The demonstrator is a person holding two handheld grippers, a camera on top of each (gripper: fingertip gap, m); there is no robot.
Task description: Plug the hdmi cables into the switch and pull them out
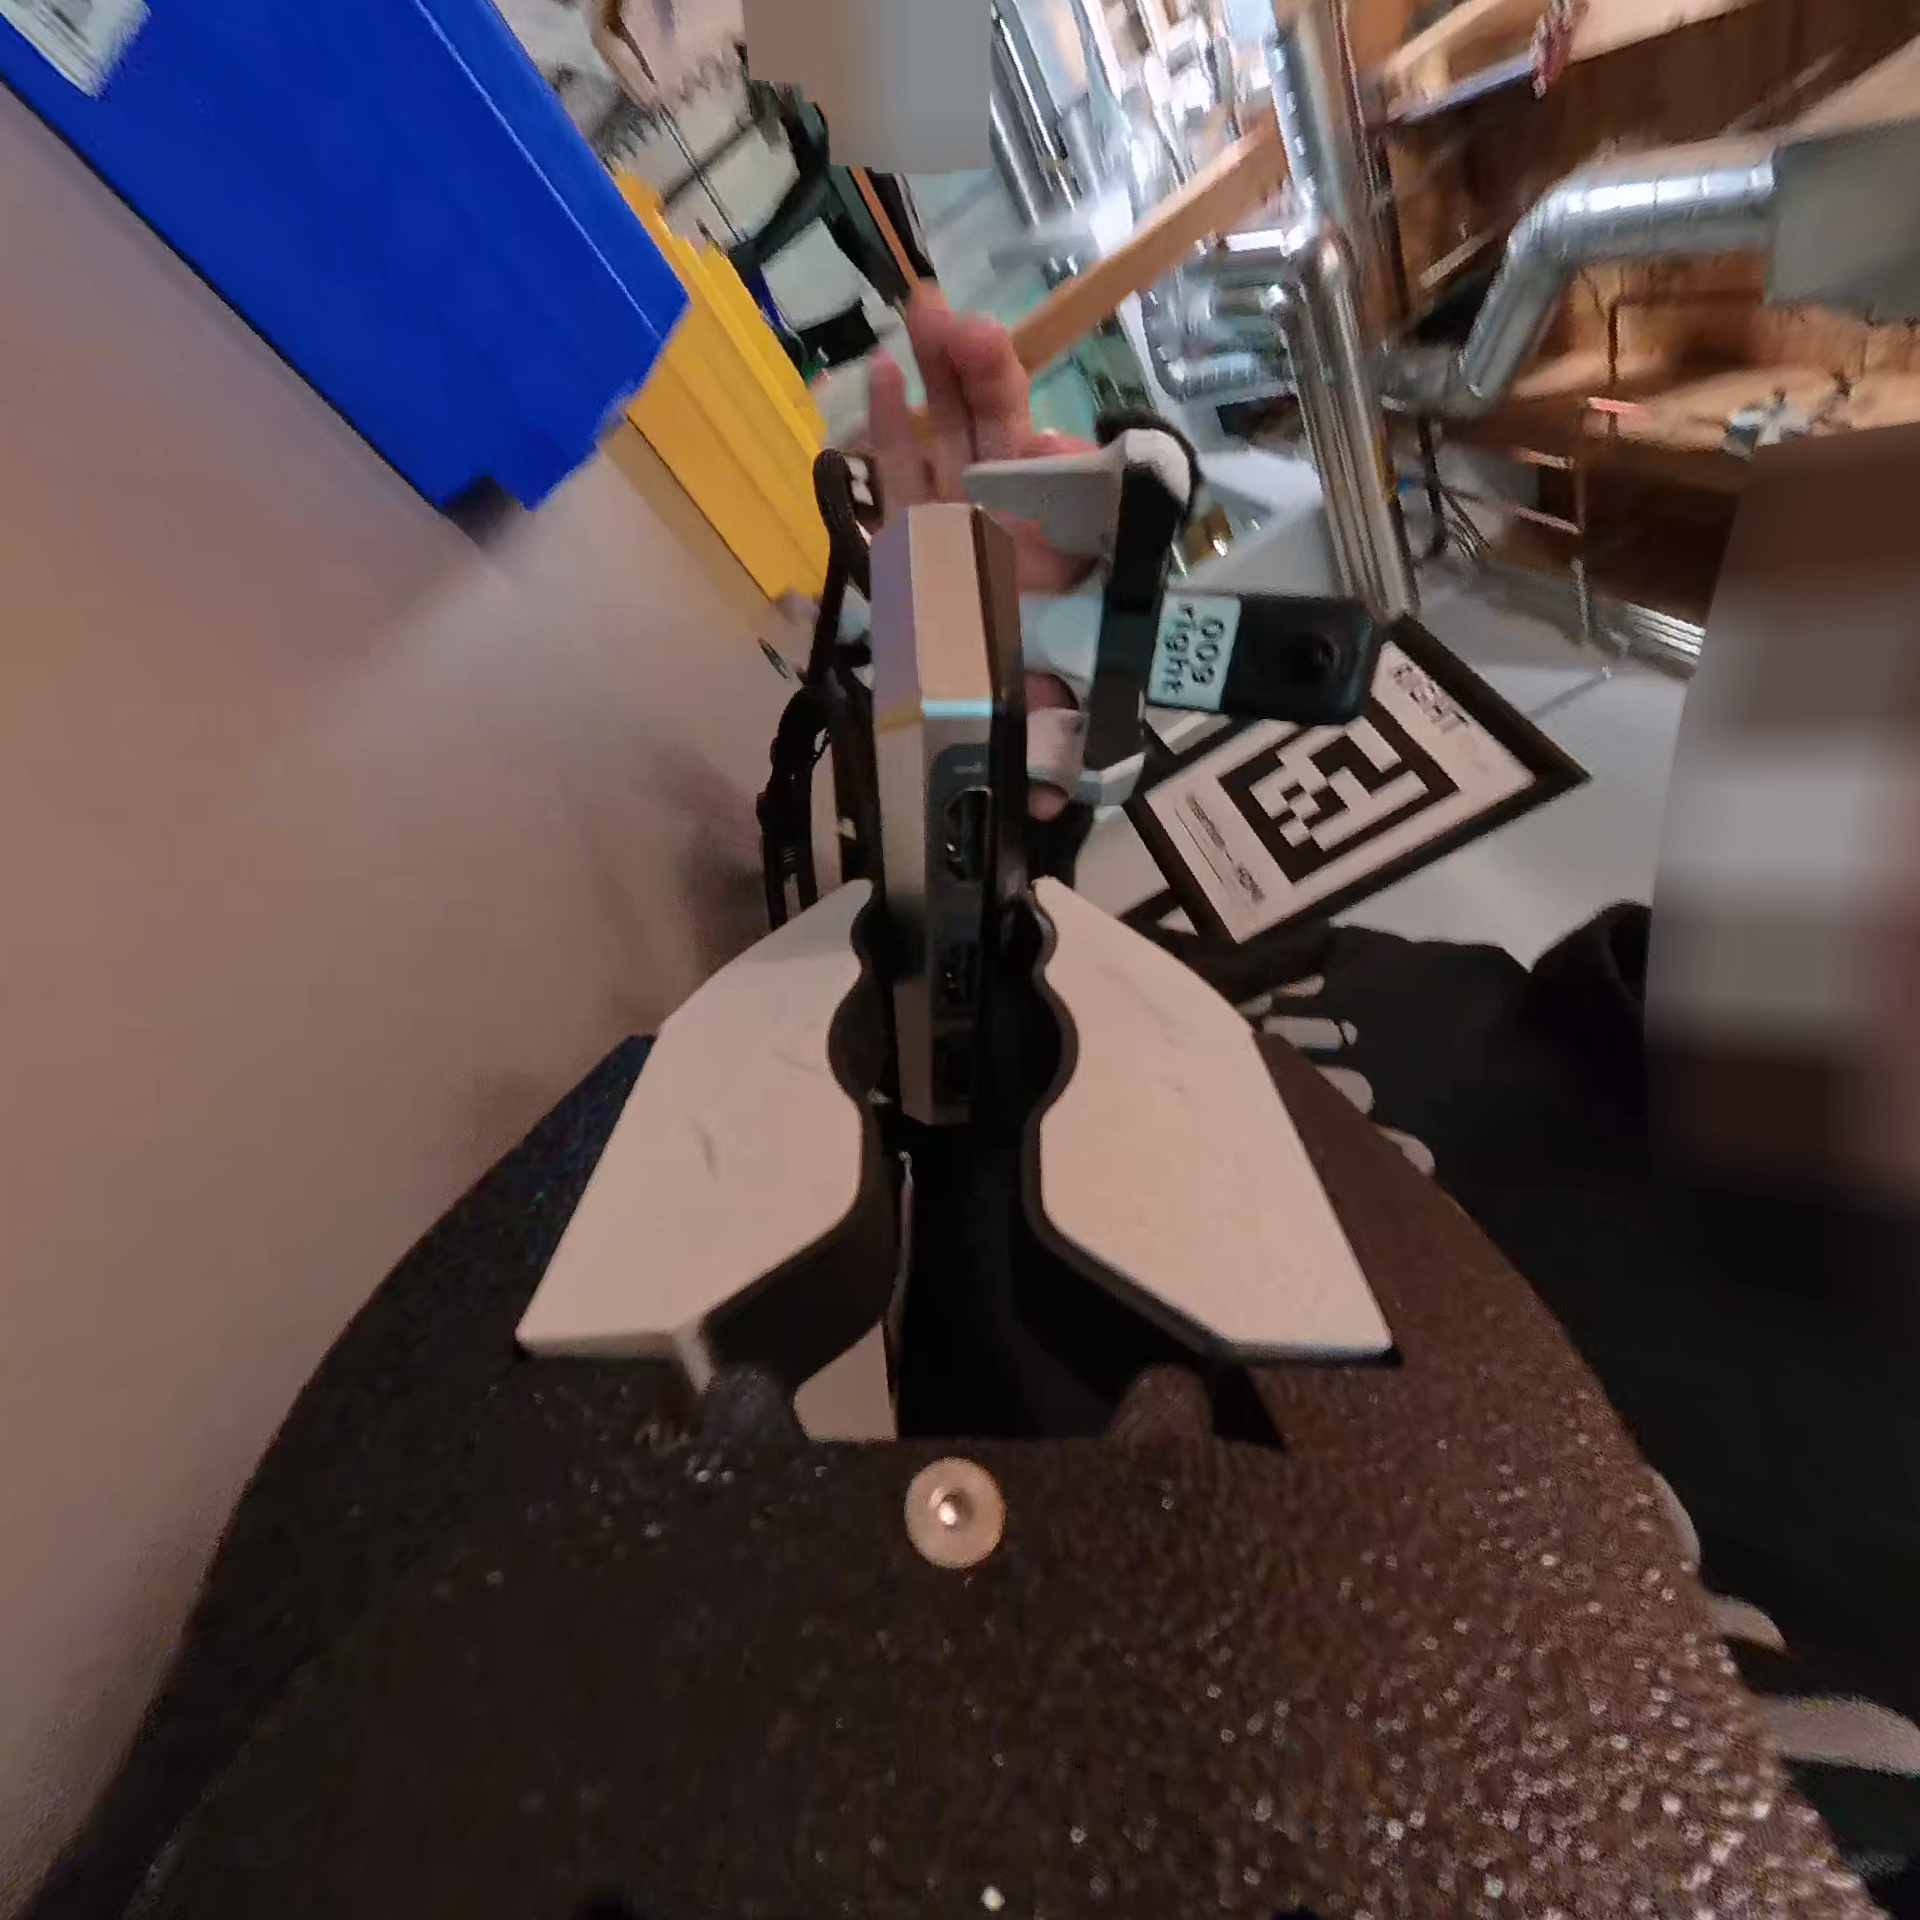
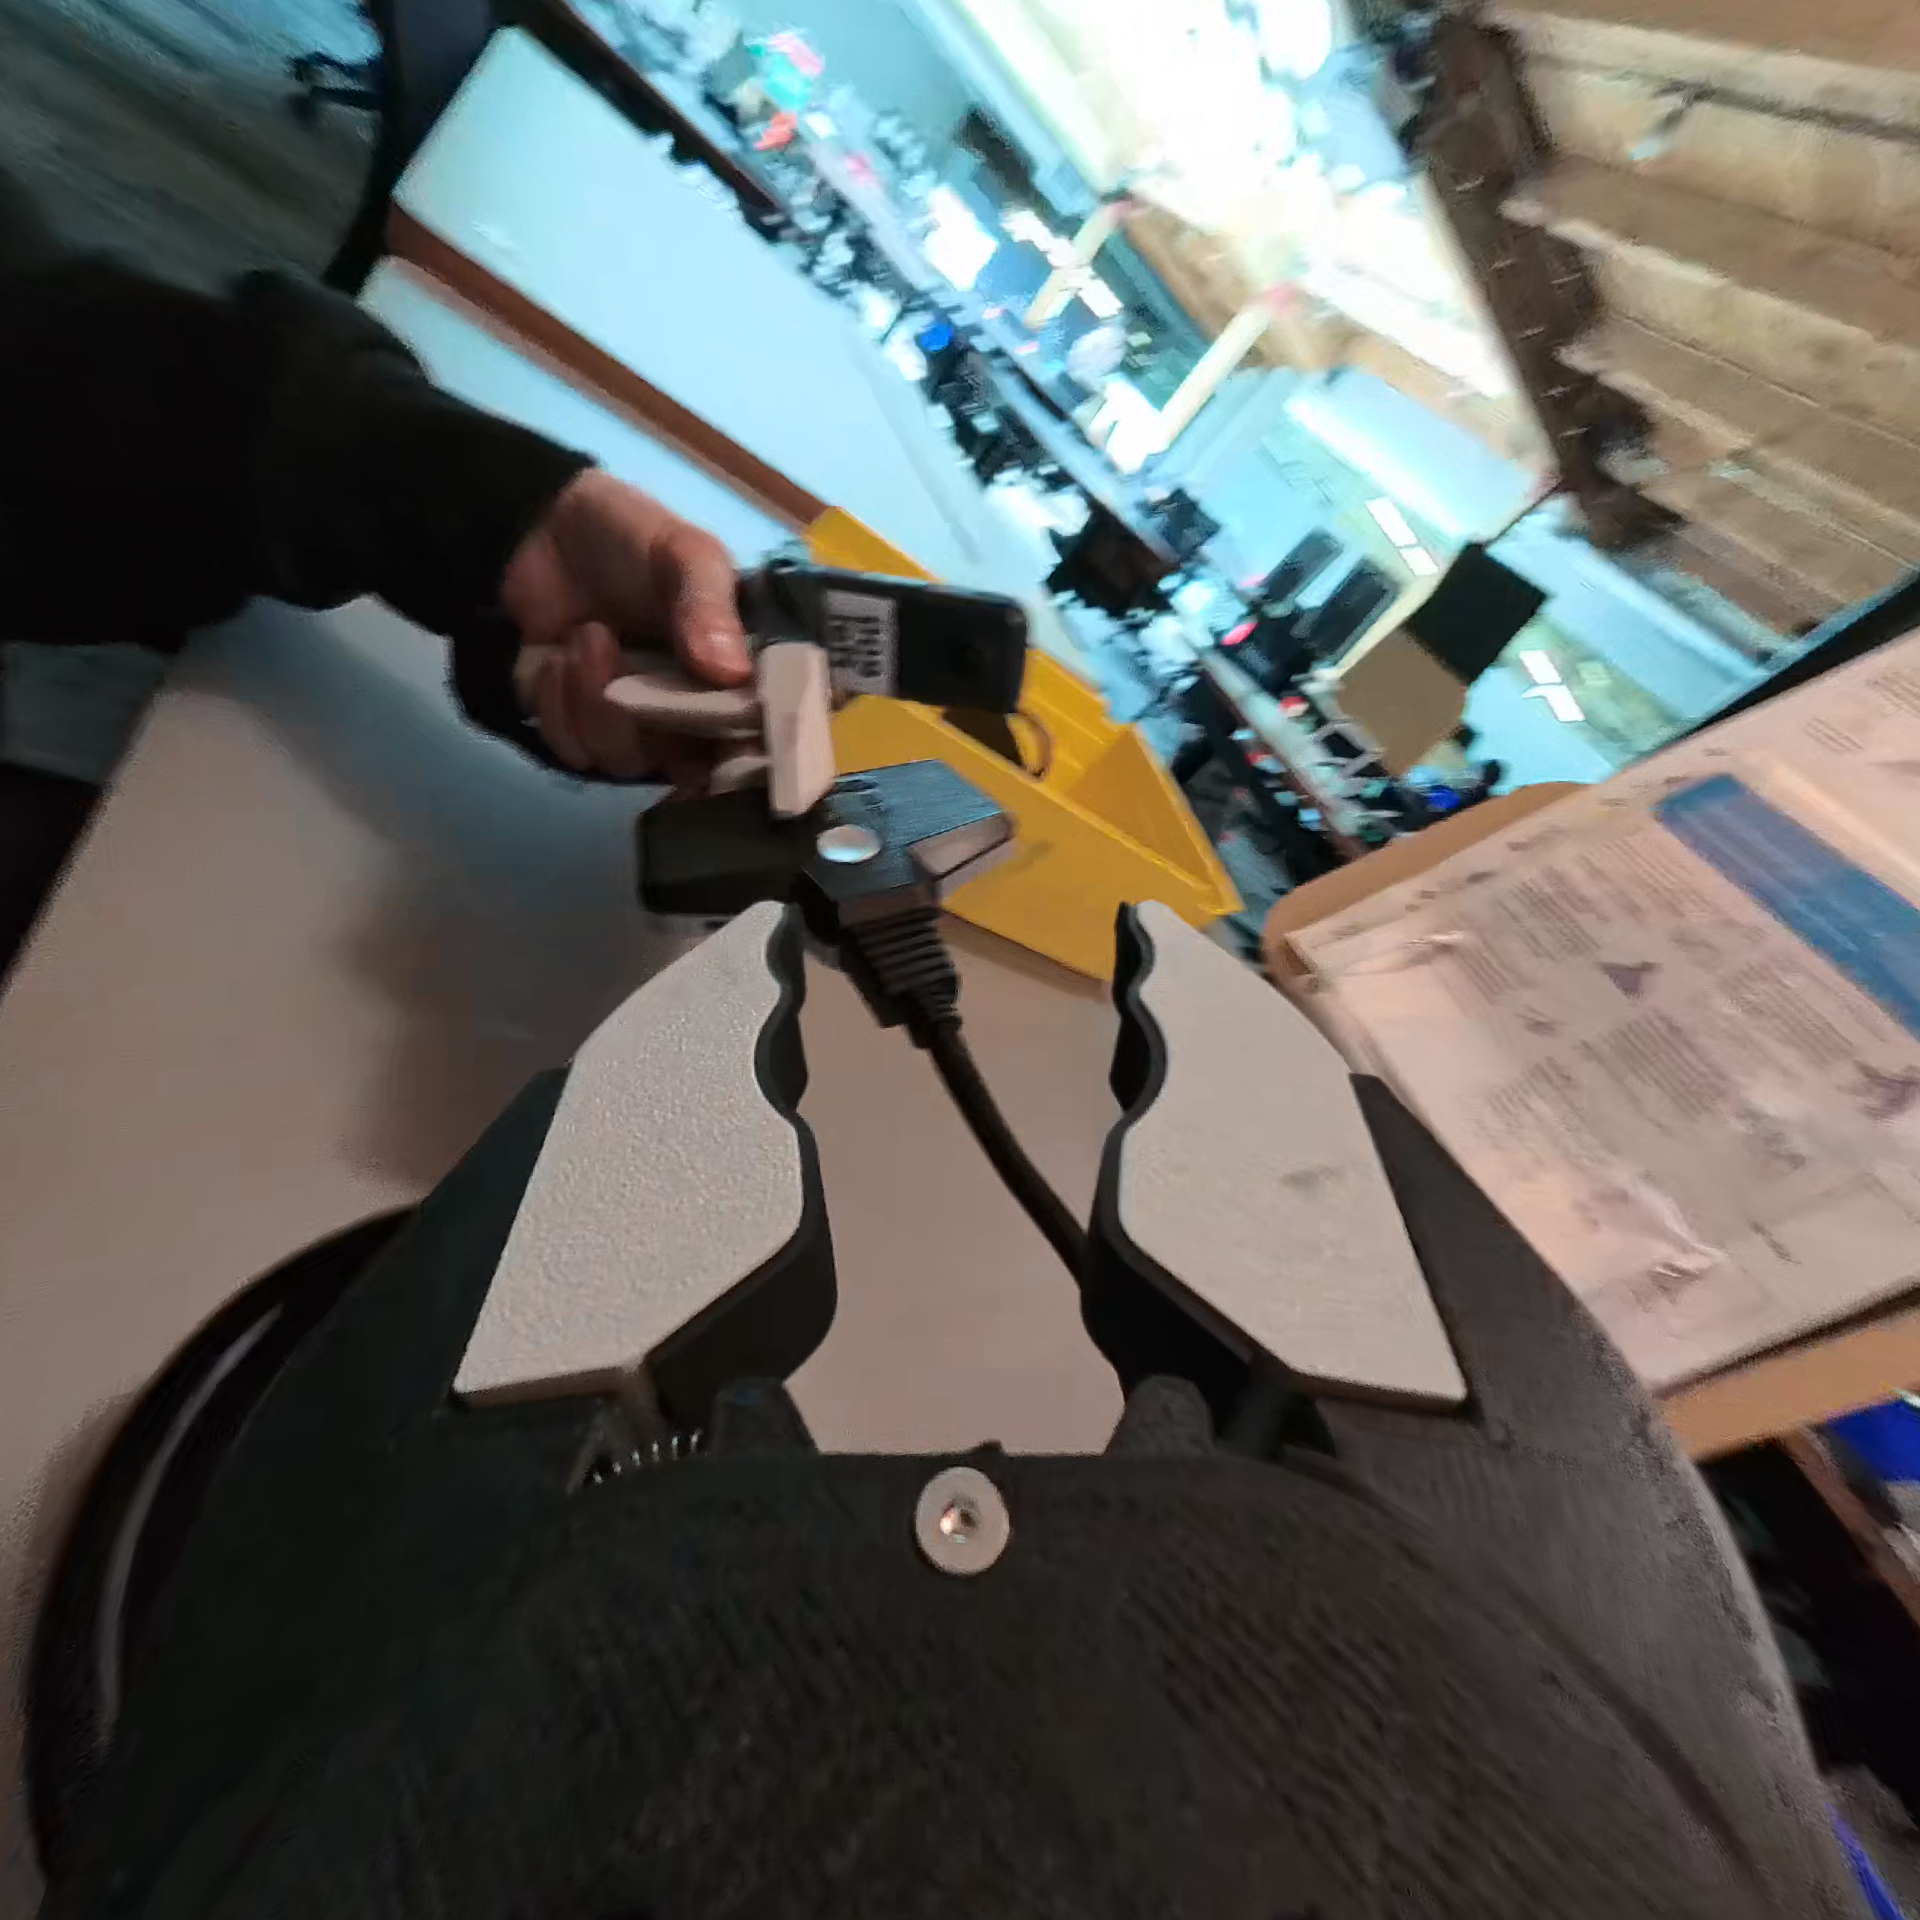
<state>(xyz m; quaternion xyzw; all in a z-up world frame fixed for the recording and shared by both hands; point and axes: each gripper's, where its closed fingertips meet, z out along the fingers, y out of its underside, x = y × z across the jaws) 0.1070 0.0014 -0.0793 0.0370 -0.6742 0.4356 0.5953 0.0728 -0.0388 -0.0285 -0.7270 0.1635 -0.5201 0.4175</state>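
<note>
My left gripper (image 1: 951,914) is shut on the silver HDMI switch (image 1: 935,665) and holds it edge-on in the air, with its row of ports facing the camera. A black braided cable (image 1: 800,790) hangs along the switch's far left side. In the right wrist view my right gripper (image 2: 956,935) is open. A black HDMI cable (image 2: 987,1122) runs up between its fingers without being gripped. The cable's plug (image 2: 894,945) lies near the left fingertip and points into the switch held by the left gripper (image 2: 914,831). Whether the plug is seated is hidden.
A blue bin (image 1: 343,208) and a yellow bin (image 1: 727,395) stand on the pale table (image 1: 312,831); the yellow bin also shows in the right wrist view (image 2: 1091,831). A black-and-white marker board (image 1: 1330,790) lies behind. A cardboard sheet with papers (image 2: 1662,987) is at the right.
</note>
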